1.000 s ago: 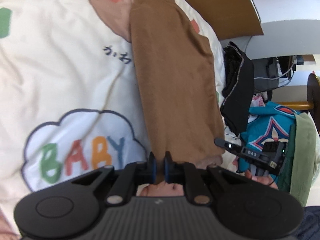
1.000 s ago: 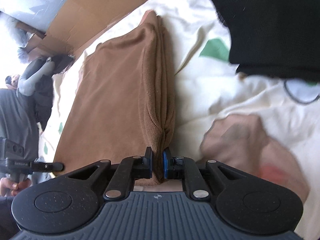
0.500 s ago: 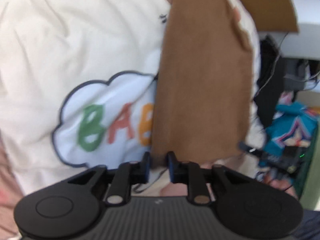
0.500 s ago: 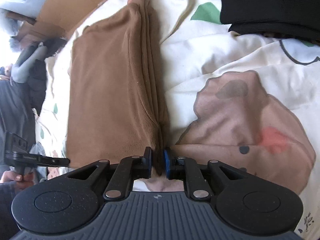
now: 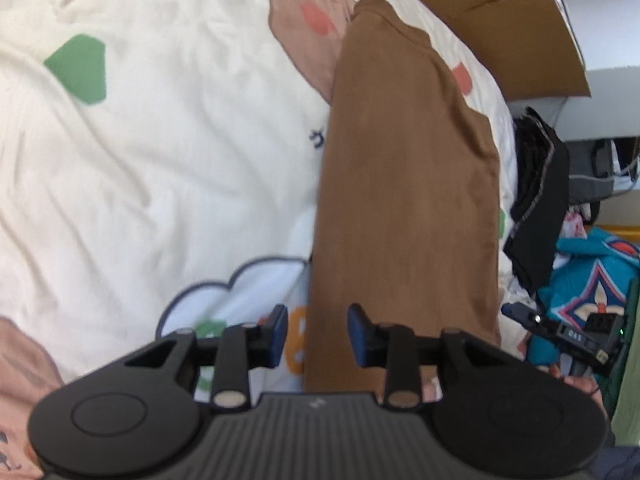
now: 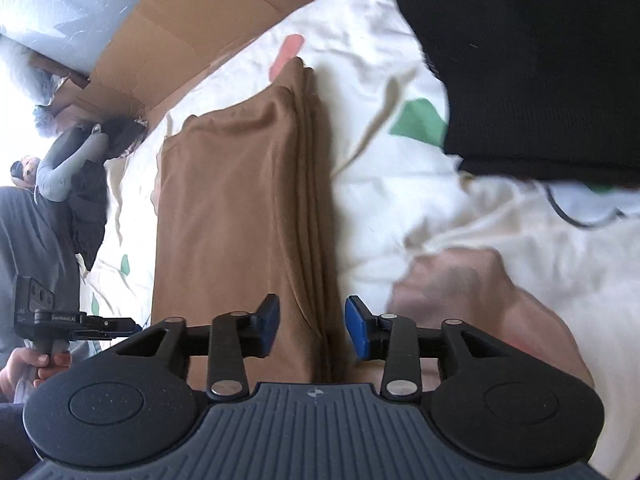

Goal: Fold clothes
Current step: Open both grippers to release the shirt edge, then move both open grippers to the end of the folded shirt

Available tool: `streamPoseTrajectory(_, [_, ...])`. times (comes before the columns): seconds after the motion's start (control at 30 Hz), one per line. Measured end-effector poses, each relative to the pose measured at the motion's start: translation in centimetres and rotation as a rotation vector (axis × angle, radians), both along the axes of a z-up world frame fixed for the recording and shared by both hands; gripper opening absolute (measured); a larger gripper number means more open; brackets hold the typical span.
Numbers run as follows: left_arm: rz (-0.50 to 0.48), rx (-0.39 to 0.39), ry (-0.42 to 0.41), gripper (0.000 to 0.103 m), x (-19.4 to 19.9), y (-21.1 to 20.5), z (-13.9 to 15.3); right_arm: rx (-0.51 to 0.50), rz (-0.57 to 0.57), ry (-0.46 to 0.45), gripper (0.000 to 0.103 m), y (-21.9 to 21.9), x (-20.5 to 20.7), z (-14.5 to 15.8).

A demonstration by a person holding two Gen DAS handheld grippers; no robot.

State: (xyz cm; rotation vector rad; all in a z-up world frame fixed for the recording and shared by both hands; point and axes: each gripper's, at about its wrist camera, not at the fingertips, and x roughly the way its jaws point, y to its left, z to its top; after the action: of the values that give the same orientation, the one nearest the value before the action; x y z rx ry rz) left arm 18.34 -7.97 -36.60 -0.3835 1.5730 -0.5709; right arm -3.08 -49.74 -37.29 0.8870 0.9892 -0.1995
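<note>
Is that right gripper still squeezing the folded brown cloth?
No. The right gripper has just been opening; its blue pads stand clear of the folded brown cloth between them.

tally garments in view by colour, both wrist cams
Brown, folded garment: 1
Black garment: 1
Teal patterned garment: 1
Green garment: 1
Total: 4; the dark cloth off the bed's edge is not counted, since it cannot be told apart.

The folded brown garment (image 5: 404,200) is soft, matt cloth with a faint nap. Under it lies a cream cotton-looking bedsheet (image 5: 160,152), creased and printed. Beyond the garment is dull corrugated cardboard (image 6: 208,28). Beside it, black knit fabric (image 6: 532,60) looks matt and slightly fuzzy.
</note>
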Motion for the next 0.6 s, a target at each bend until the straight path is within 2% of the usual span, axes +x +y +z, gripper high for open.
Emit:
streamPoseTrajectory(0.1, [0.023,0.009,-0.024,0.035,1.2,-1.0,-0.1,-0.029,0.017,-0.018,0.048,0.1,2.3,0.0])
streamPoseTrajectory(0.27, [0.062,0.021,-0.077,0.052,3.3,-1.9,0.2,-0.079,0.013,-0.029,0.049,-1.2,5.4,-0.4])
streamPoseTrajectory(0.6, [0.049,0.015,-0.118,0.054,5.9,-3.8,0.1,-0.095,0.031,-0.017,0.049,-2.5,8.4,-2.3])
